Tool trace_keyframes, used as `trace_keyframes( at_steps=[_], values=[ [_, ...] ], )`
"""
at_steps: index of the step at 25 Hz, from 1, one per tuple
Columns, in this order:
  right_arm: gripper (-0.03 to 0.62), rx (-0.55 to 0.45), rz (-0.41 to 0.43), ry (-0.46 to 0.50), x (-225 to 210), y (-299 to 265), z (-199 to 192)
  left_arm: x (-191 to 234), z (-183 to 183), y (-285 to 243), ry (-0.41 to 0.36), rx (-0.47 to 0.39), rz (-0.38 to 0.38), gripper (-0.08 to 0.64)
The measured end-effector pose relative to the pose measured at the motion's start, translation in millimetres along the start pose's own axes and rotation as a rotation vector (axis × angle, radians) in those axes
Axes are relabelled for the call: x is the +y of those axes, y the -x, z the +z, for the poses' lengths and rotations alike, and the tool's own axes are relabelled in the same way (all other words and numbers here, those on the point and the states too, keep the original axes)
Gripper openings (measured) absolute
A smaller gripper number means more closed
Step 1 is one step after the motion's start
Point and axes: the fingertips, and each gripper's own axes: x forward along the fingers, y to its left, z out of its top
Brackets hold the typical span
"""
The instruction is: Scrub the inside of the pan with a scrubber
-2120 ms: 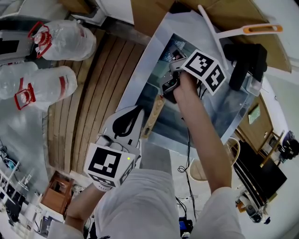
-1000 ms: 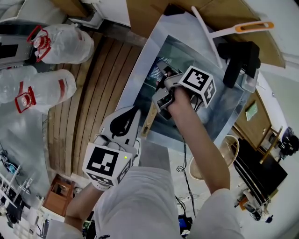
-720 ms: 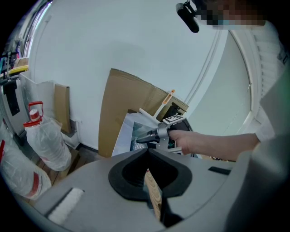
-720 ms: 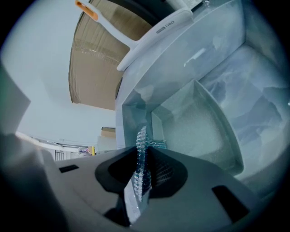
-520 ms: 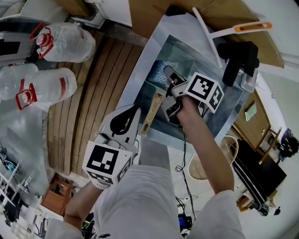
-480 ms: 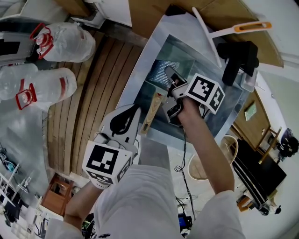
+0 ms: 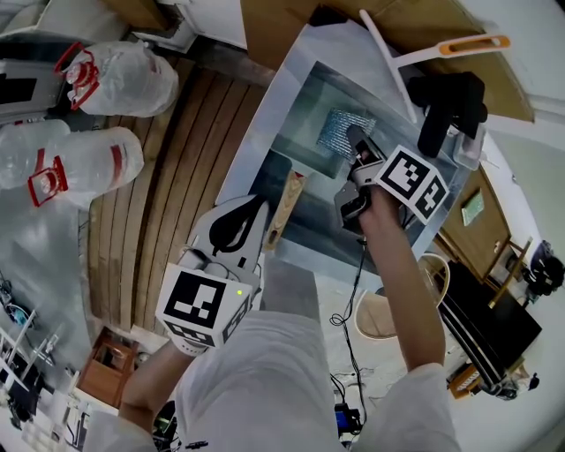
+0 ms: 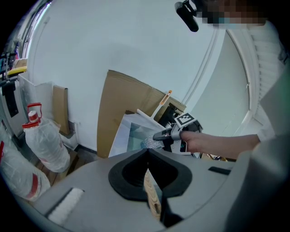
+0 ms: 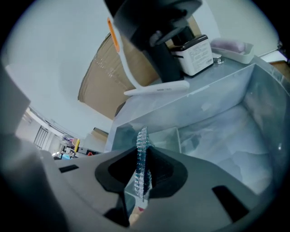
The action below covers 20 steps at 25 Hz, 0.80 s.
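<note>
Both grippers are clamped: the left gripper (image 8: 149,181) pinches the pan's wooden handle (image 8: 152,199), and beyond it the right gripper (image 9: 140,168) nips the scrubber (image 9: 142,152) edge-on; only the head view shows the scrubber over the pan (image 7: 305,150) in the sink (image 7: 265,124)

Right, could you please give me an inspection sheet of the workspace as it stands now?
Surface: steel sink; its basin is the work area.
Job's things: wooden pan handle sticks out over the near rim, pan body not clearly readable; silvery mesh scrubber held over the basin.
Clutter: white tool with orange grip on the far rim, near the black faucet.
Grippers: left claw shut on the wooden pan handle; right claw shut on the scrubber.
Cables: one thin cable hangs below the right arm.
Surroundings: plastic jugs, wooden slats, cardboard.
</note>
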Motion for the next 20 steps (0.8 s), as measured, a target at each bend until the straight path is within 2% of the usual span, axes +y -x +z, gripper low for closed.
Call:
trace_keyframes(
  at_steps=[7,13,16,20],
  values=[
    [0.061,-0.086,-0.122,0.103,-26.1,-3.2,19.5,-2.3,-3.4,-3.5,0.003,0.011,-0.001,0.006],
    [0.061,-0.132,-0.195,0.181,-30.6,-15.2,35.3,2.5,-4.6,-7.7,0.01,0.016,0.005,0.006],
    [0.061,-0.139,-0.221,0.289,-23.8,-16.6,36.0,5.1,-3.8,-8.8,0.016,0.019,0.009,0.006],
    [0.061,-0.112,-0.198,0.45,-11.3,-12.9,27.5,9.8,0.9,-10.3,0.023,0.016,0.011,0.006]
  ],
)
